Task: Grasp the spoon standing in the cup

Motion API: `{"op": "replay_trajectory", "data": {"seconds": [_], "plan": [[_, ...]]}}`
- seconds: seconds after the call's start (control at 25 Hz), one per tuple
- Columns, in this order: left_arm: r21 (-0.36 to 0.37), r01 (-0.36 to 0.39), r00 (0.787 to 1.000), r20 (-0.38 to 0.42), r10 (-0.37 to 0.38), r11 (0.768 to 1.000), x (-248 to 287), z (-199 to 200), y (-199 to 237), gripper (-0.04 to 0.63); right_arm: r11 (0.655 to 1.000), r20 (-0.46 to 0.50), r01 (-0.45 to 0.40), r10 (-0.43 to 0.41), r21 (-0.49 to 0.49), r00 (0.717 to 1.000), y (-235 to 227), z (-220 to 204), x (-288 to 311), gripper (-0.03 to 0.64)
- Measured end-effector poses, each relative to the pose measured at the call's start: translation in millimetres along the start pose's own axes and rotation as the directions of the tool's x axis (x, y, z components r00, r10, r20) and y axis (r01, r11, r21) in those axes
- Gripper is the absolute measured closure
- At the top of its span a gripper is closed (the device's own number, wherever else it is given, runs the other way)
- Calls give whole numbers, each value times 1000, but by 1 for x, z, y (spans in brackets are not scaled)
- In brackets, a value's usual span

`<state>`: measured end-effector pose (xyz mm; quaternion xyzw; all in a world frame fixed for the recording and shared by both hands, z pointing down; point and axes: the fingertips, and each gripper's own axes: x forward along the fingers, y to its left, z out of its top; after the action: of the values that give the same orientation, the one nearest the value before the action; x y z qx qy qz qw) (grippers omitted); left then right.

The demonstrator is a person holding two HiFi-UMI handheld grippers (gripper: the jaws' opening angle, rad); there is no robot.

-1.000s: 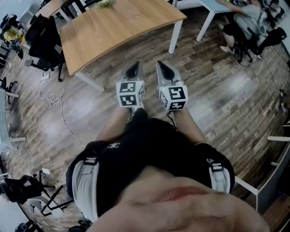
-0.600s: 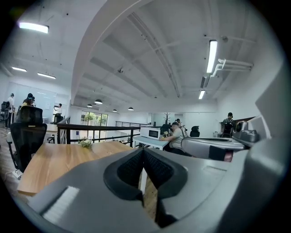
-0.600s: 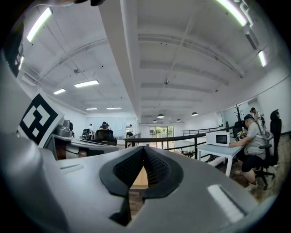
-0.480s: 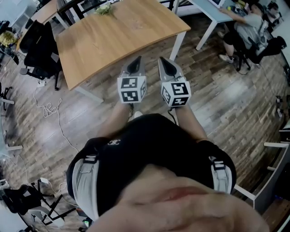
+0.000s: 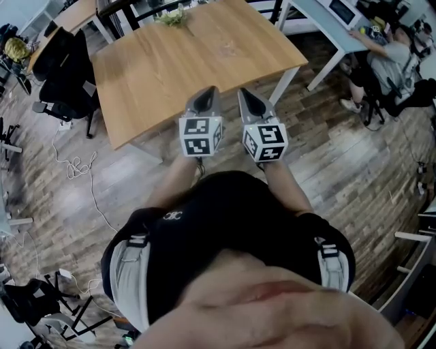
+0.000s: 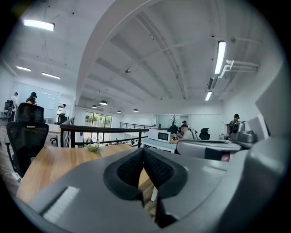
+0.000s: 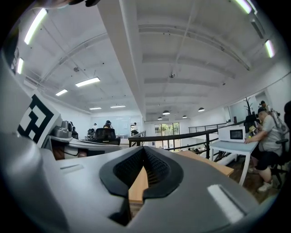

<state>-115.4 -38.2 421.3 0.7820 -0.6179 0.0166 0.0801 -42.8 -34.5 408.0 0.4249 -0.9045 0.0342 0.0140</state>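
No cup and no spoon show in any view. My left gripper [image 5: 208,90] and right gripper [image 5: 243,93] are held side by side in front of the person's body, each with a marker cube. Both point at the near edge of a wooden table [image 5: 157,68]. In the left gripper view the left gripper [image 6: 143,150] has its dark pads meeting at the tips with nothing between them. The right gripper [image 7: 144,148] stands the same way in its own view, shut and empty.
A small bunch of flowers [image 5: 172,16] lies at the table's far edge. A black chair [image 5: 63,60] stands left of the table, with cables [image 5: 78,158] on the wooden floor. A white desk [image 5: 325,19] and a seated person [image 5: 398,58] are at the right.
The wooden table has come nearer and now reaches under the gripper tips. Both grippers keep their side-by-side pose and stay shut.
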Motion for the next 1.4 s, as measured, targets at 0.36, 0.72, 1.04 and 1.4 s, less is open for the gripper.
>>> {"op": "replay_trajectory", "data": {"seconds": [0.36, 0.72, 1.04, 1.4], "plan": [[-17, -16, 999, -52, 15, 1000, 41, -12, 29, 583, 999, -21, -8, 9, 45, 1000, -21, -5, 54, 617], [-2, -83, 995, -52, 83, 997, 103, -5, 59, 583, 997, -34, -59, 60, 55, 998, -62, -11, 125, 617], [-4, -143, 987, -76, 142, 990, 184, 1, 76, 583, 991, -61, -119, 122, 64, 991, -120, -11, 199, 617], [-2, -177, 978, -110, 176, 984, 291, 10, 84, 583, 988, -96, -152, 154, 26, 983, -197, -14, 267, 617]]}}
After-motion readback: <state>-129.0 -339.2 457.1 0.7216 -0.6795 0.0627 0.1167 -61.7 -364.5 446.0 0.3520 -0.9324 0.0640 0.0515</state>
